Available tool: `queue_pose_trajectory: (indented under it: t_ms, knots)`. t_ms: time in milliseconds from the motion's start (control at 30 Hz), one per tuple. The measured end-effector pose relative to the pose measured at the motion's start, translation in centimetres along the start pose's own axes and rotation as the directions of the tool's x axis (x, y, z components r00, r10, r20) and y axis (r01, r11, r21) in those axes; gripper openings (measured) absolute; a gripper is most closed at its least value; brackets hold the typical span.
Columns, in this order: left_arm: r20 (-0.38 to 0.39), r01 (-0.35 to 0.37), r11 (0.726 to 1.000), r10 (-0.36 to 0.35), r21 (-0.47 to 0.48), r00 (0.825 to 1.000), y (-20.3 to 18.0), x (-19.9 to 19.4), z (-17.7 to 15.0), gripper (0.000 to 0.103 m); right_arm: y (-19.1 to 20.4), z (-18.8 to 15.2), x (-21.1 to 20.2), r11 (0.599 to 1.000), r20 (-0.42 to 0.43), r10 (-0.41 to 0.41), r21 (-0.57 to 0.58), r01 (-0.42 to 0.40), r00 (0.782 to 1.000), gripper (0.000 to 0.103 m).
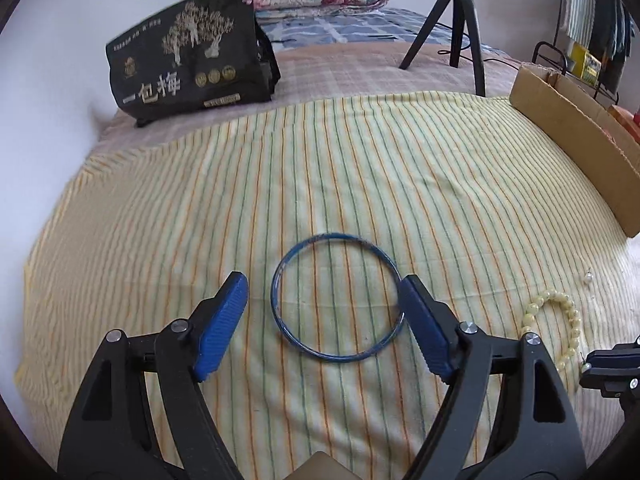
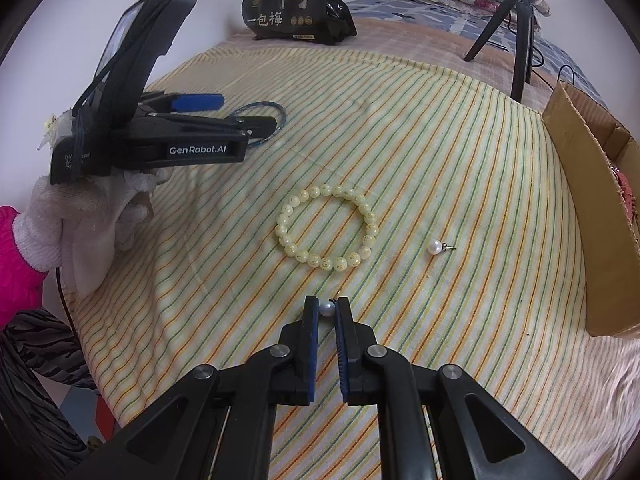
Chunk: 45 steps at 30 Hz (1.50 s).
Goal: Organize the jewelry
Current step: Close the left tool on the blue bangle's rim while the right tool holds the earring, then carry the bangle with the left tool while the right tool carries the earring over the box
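A thin blue bangle (image 1: 332,235) lies flat on the striped cloth (image 1: 360,160). My left gripper (image 1: 323,281) stands open around it, the right pad close to the bangle's rim and the left pad apart from it. In the right wrist view the same left gripper (image 2: 248,112) hovers over the bangle (image 2: 280,114). My right gripper (image 2: 327,304) is shut on a small pearl earring (image 2: 327,309) at its fingertips. A pale yellow bead bracelet (image 2: 325,190) lies just beyond it. A second pearl earring (image 2: 435,246) rests to the right.
An open cardboard box (image 2: 580,184) stands at the cloth's right edge. A black printed bag (image 1: 188,52) and a tripod (image 1: 460,20) are at the back of the bed, with folded quilts behind. A white-gloved hand (image 2: 80,216) holds the left gripper.
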<state>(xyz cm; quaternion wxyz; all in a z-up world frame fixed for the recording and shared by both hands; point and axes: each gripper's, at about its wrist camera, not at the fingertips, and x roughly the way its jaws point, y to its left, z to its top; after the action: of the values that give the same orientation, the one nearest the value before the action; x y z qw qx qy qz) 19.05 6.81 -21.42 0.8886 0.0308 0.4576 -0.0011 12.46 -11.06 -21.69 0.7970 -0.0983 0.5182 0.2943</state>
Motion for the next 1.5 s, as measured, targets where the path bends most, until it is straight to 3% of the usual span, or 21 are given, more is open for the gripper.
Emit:
queue_pose_trajectory:
  t_ms: [167, 633, 733, 933, 1500]
  knots:
    - [-0.034, 0.05, 0.998, -0.051, -0.042, 0.998, 0.6, 0.3, 0.2, 0.081, -0.1, -0.1, -0.1, 1.0, 0.009, -0.002, 0.011, 0.002, 1.0, 0.006]
    - [-0.04, 0.072, 0.997, -0.074, -0.034, 0.996, 0.1, 0.8, -0.1, 0.087, 0.0, 0.2, 0.2, 1.0, -0.006, -0.001, 0.006, 0.001, 1.0, 0.006]
    - [-0.03, 0.073, 0.997, -0.074, -0.036, 0.997, 0.1, 0.6, -0.2, 0.074, 0.0, 0.2, 0.3, 1.0, -0.01, -0.001, 0.005, 0.001, 1.0, 0.006]
    - [-0.026, 0.072, 0.997, -0.073, -0.024, 0.997, 0.0, 0.3, -0.2, 0.073, 0.0, 0.1, 0.0, 1.0, -0.017, 0.006, 0.007, -0.006, 1.0, 0.006]
    - [0.042, 0.116, 0.993, -0.116, -0.001, 0.992, -1.8, -3.5, 0.8, 0.073, -0.8, 0.4, -4.3, 1.0, 0.103, -0.014, 0.024, 0.012, 0.995, 0.006]
